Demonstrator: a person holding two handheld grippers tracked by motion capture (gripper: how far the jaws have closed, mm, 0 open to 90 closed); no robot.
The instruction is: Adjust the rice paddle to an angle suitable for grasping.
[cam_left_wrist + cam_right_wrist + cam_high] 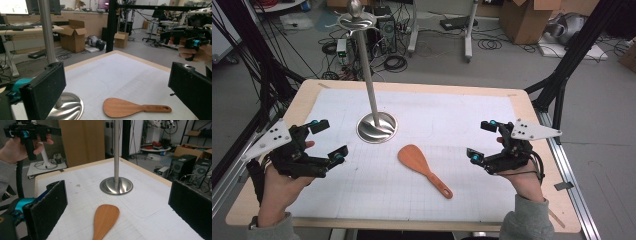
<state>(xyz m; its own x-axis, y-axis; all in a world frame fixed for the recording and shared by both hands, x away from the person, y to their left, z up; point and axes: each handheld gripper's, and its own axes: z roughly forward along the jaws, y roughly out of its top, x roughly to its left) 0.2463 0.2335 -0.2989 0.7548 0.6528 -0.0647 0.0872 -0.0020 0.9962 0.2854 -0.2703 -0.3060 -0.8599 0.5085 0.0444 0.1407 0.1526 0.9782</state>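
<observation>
Between both grippers, on the white surface (452,115): wooden rice paddle (424,169), untouched, near steel stand (376,126). Left gripper (326,141) open, empty; right gripper (482,140) likewise.

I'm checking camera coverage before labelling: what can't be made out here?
- Wooden spatula: handle cut off by the bottom edge, right gripper view.
- Metal stand: top cut off by the upper edge, left gripper view.
- Stand's hooks: too small to count, high view.
</observation>
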